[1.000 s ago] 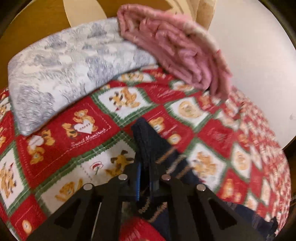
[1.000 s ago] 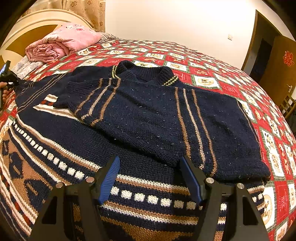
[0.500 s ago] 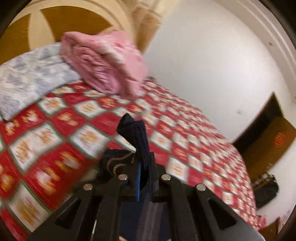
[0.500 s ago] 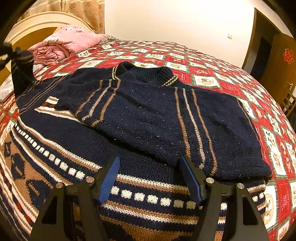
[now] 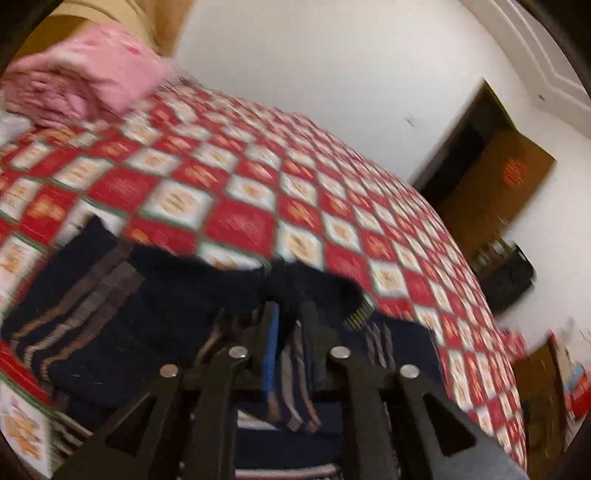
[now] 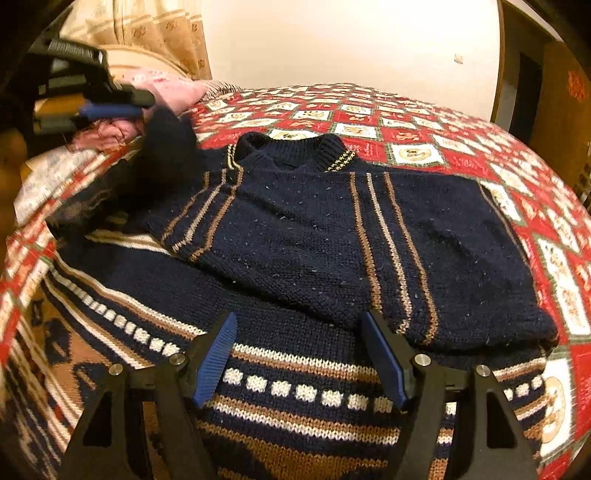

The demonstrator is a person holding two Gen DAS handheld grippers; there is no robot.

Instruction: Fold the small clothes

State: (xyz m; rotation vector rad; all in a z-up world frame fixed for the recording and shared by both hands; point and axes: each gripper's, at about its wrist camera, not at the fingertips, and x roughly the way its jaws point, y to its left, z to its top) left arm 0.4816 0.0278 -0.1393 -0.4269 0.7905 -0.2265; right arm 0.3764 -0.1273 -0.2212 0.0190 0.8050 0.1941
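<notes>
In the left wrist view, badly smeared, a pink blanket (image 5: 81,85) sits at the upper left on a red check quilt (image 5: 236,221) that fills the middle. A navy sweater (image 5: 122,314) with tan stripes spreads over the lower left and centre. The left gripper (image 5: 290,310) rises from the bottom centre. Its claw is narrow, with a slim gap between the blue pad and the other finger, and its jaws have just been opening. A dark sleeve (image 5: 317,288) bunches right at the fingertips. The blur hides whether the pads pinch it or it lies loose. At the right a brown door (image 5: 498,173) stands against the white wall.

In the right wrist view the left gripper shows at the upper left, level and pointing right. The sleeve end hangs off its tips above the sweater's left shoulder. Under it a grey pillow (image 6: 48,173) lies at the left edge, and a curtain (image 6: 155,33) hangs behind. The sweater lies flat across the centre with its collar (image 6: 291,147) toward the top. Its patterned hem (image 6: 295,387), with white squares and tan bands, runs along the bottom. The right gripper (image 6: 298,321) stands at the bottom centre, its claw wide. Its blue pads are spread over the hem band with only flat knit showing between them, and they grip nothing. The quilt lies bare at the right.
</notes>
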